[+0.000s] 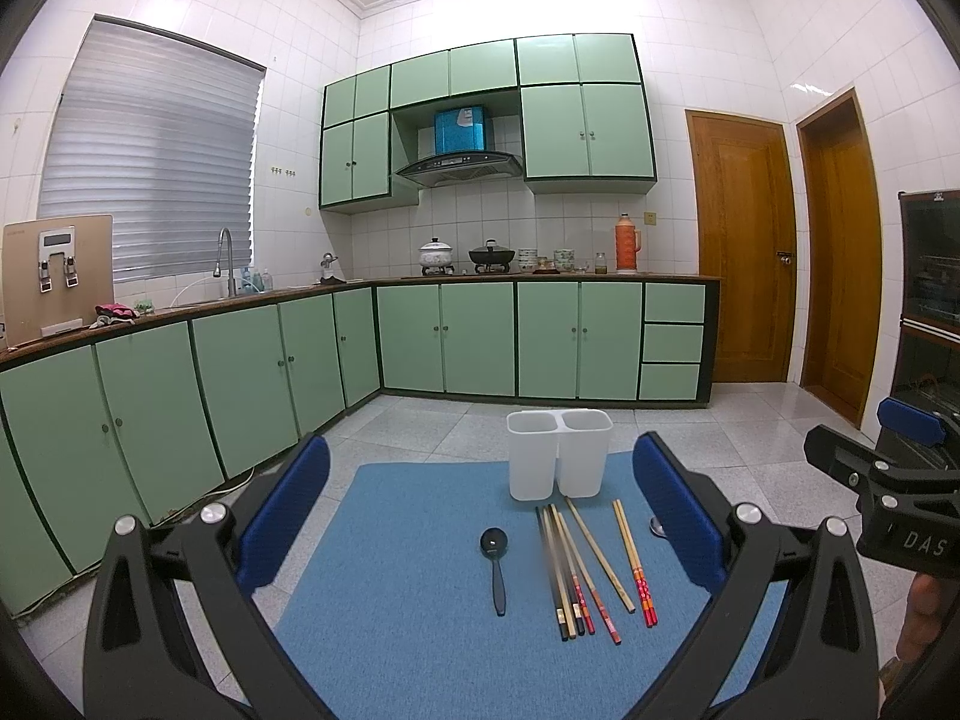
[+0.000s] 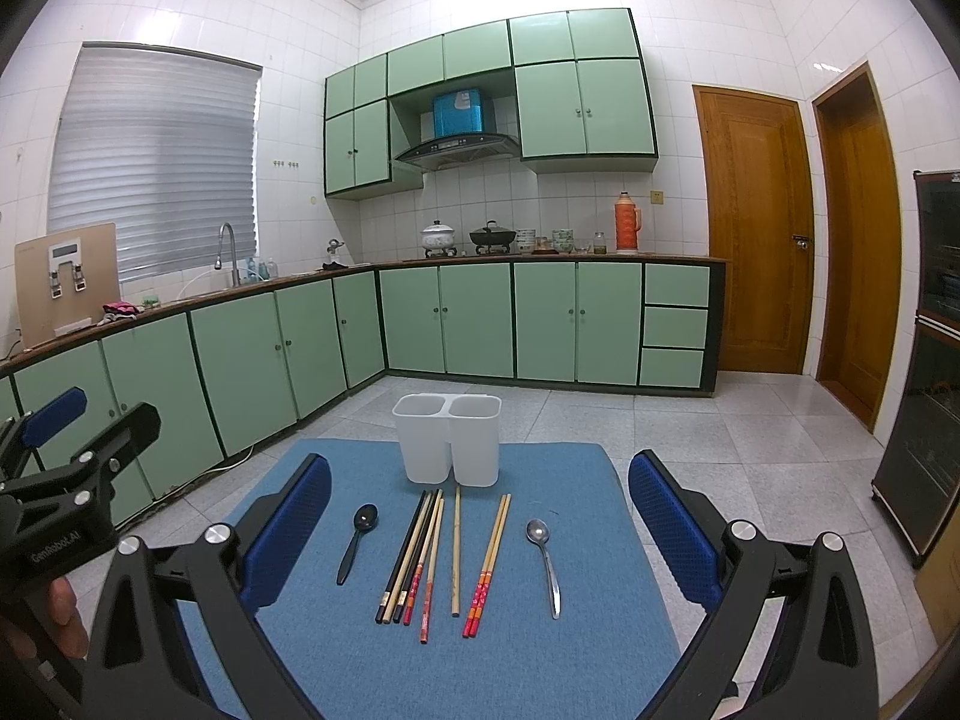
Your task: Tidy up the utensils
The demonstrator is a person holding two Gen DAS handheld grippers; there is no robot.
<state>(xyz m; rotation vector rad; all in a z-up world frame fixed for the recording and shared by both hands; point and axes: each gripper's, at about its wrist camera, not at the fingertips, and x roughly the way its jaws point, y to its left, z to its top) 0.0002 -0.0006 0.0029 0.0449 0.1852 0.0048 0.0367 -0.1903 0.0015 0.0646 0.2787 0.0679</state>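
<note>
Two black hand-held grippers with blue padded fingers hover above a blue rectangular fabric mat, and both stand wide apart with nothing between their pads. From the right wrist view, the right gripper frames the whole spread of utensils between its fingers, touching none of them; the left gripper does the same in its own view, with its right-hand pad covering most of the metal spoon. Each gripper shows at the edge of the other's camera, side by side and apart, with part of a hand behind the handle. On the mat, from left to right, lie a black plastic spoon with its bowl pointing away, a tight bundle of mixed chopsticks in black, pale wood and red-tipped colours, a single pale bamboo chopstick lying nearly straight, a pair of bamboo chopsticks with red patterned ends, and a silver metal spoon, each group lying apart from the next. Just beyond the chopstick tips, at the far edge of the mat, stands a white plastic two-compartment utensil holder, upright, with nothing showing above its rim. Beyond the mat stretches a grey tiled floor, then green kitchen cabinets under a dark counter, and two wooden doors on the right.
</note>
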